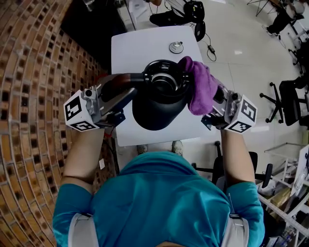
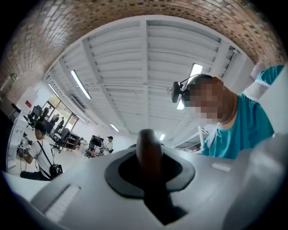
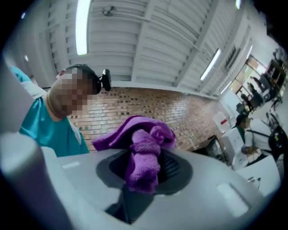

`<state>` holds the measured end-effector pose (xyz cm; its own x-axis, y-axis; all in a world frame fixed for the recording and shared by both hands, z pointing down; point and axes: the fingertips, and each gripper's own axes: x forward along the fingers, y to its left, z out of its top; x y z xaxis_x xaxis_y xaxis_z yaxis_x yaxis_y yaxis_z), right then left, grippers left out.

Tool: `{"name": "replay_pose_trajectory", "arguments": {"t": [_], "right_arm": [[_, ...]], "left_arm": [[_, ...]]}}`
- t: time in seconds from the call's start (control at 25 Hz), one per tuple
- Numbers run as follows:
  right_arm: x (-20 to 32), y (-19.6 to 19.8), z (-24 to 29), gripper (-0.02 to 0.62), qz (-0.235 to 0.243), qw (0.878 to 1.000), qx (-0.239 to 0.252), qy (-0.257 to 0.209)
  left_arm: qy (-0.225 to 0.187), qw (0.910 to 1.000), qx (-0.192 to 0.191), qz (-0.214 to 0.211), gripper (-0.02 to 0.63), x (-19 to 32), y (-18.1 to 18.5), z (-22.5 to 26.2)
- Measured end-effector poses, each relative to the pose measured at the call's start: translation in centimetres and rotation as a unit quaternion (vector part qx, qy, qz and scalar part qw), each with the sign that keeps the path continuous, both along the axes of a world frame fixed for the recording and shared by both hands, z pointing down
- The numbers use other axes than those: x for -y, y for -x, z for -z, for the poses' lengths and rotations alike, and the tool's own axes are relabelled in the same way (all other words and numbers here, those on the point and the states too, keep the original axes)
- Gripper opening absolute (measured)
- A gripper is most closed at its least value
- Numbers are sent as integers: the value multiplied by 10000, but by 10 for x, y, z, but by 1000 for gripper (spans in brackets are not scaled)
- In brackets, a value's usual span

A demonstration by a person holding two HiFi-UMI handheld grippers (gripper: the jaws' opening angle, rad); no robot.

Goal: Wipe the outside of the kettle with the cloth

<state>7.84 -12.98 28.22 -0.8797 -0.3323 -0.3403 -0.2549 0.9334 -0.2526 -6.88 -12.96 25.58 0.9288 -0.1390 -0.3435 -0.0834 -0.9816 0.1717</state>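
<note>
In the head view a black kettle [image 1: 159, 106] with its top open hangs above the white table [image 1: 137, 46]. My left gripper [image 1: 120, 99] is shut on the kettle's dark handle [image 1: 123, 82], which comes out to the left. In the left gripper view that handle [image 2: 148, 148] stands clamped in the left gripper [image 2: 150, 164]. My right gripper [image 1: 215, 101] is shut on a purple cloth [image 1: 200, 87], which lies against the kettle's right side and rim. In the right gripper view the cloth [image 3: 144, 155] bulges out of the right gripper [image 3: 146, 170].
A round metal lid [image 1: 176, 47] lies on the table's far part. A brick wall [image 1: 34, 72] runs along the left. Office chairs [image 1: 289, 96] stand on the floor at the right, a black chair and cables [image 1: 190, 14] beyond the table, shelving [image 1: 289, 193] at lower right.
</note>
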Motion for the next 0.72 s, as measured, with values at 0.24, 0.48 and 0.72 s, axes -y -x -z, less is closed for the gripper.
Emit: {"name": "replay_pose_trajectory", "arguments": {"t": [0.24, 0.48, 0.72], "right_arm": [[-10, -1, -5, 104, -761, 9950, -537, -367], [-33, 38, 17, 104, -1512, 9507, -2214, -1558], [-38, 73, 1, 104, -1614, 8633, -4223, -2242]], "left_arm": [[524, 9971, 12, 551, 74, 22, -5, 0], [420, 9925, 657, 946, 75, 25, -20, -13], [-31, 9861, 1309, 1025, 74, 16, -41, -27]]}}
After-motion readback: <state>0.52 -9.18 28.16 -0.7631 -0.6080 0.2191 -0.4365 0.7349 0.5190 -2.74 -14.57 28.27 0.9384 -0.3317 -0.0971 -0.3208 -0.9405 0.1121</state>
